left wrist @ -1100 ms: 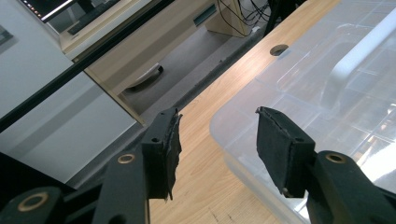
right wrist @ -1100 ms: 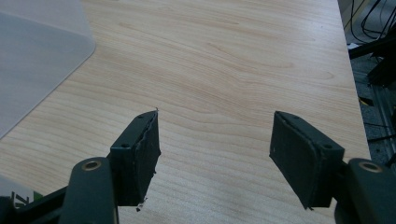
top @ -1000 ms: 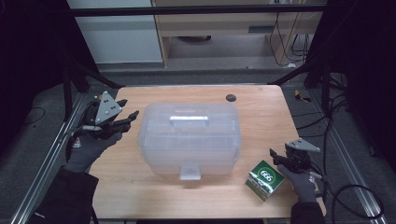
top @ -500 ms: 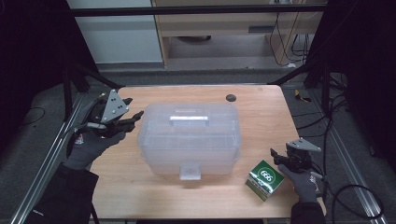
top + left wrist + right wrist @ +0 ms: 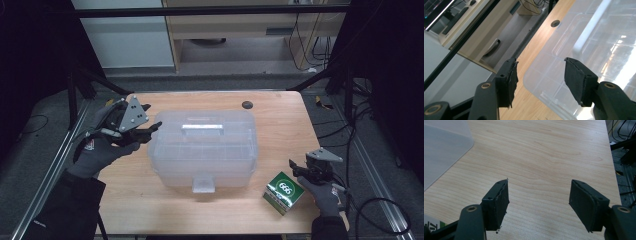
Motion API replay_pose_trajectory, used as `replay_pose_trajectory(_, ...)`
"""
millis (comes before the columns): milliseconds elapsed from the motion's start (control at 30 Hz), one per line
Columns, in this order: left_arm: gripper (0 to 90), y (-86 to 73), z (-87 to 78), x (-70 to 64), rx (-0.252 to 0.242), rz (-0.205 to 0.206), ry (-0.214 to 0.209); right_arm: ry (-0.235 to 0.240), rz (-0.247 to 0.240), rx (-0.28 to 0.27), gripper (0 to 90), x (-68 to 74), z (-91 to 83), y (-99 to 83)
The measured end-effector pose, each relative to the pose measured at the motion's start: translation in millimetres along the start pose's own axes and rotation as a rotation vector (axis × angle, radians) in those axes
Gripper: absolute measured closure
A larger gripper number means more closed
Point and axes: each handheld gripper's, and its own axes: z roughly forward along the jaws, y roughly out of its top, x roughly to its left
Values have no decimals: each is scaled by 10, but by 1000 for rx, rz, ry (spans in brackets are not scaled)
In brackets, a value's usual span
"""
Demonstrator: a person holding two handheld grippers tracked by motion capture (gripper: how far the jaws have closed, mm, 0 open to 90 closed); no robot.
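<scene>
A wooden table [image 5: 280,125] carries a clear plastic box [image 5: 204,150] with a lid and handle at its middle. A green carton [image 5: 283,192] sits near the front right corner, apart from the box. A dark round hole [image 5: 246,104] marks the far edge.

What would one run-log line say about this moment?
left gripper: open, at left end of clear lidded box | right gripper: open, over bare table beside green carton | box: shut
</scene>
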Motion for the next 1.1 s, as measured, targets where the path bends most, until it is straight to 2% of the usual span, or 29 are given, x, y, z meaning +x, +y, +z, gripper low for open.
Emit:
replay_pose_trajectory(100,422,61,30,-21,18,36,-8,1,-1,2,320,3,1,-5)
replay_pose_trajectory(300,416,125,87,-77,35,78,-30,1,-3,4,319,0,0,-4)
replay_pose_trajectory(367,412,136,107,-95,59,108,-31,1,-9,6,319,-1,8,-5)
replay_pose_trajectory(600,401,225,149,-170,83,186,-55,3,-13,4,318,1,-6,5)
replay_pose_trajectory(900,393,261,271,-238,106,224,-78,9,-9,6,318,5,-5,9)
replay_pose_trajectory(1100,378,304,366,-303,130,272,-84,13,-4,3,320,8,-10,18)
